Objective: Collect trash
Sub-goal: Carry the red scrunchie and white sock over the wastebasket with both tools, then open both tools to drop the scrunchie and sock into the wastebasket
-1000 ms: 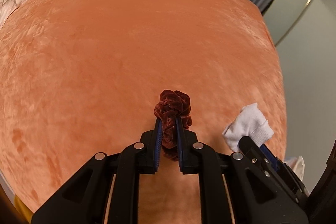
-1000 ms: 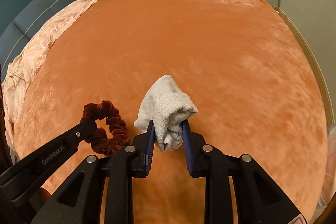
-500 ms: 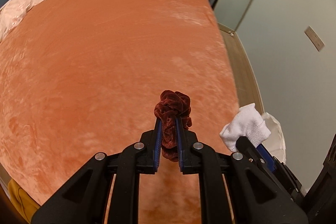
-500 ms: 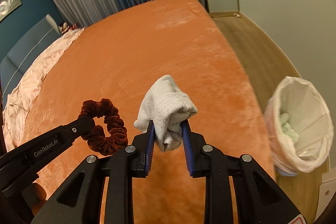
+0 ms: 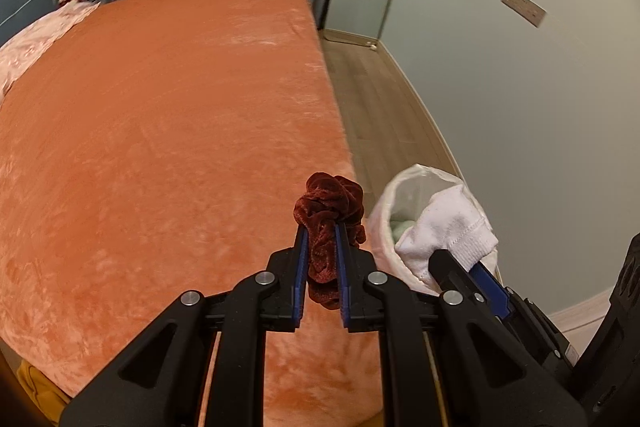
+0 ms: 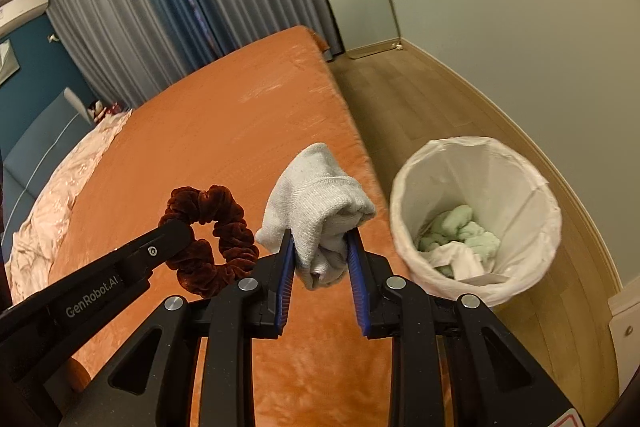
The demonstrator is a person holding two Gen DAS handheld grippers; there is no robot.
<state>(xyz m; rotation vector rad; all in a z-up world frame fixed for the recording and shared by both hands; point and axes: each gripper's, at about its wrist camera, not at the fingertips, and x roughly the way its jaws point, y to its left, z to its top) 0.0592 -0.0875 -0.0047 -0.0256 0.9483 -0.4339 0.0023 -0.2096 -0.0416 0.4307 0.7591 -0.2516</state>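
Right wrist view: a white sock is being pinched between the pads of the right tongs, bunched and hanging clear of the orange bed. Just to its left, a dark red scrunchie is being gripped by the left tongs, whose fingers are nearly pressed together on the fabric. In the left wrist view the same scrunchie is being squeezed between the blue pads of the left tongs, with the sock being held beside it, in front of the bin's rim.

A lined waste bin is standing on the wooden floor beside the bed, to the right of both items. Green wads and a white scrap are already lying in it, so part of the collecting is judged to be done. Both held items are being carried over the bed's edge, not yet above the bin's mouth. What is left, by this reading, is the carry across to the bin and the release of each item. No further trash is being shown on the visible stretch of bed; a pale quilt is lying at its far side.
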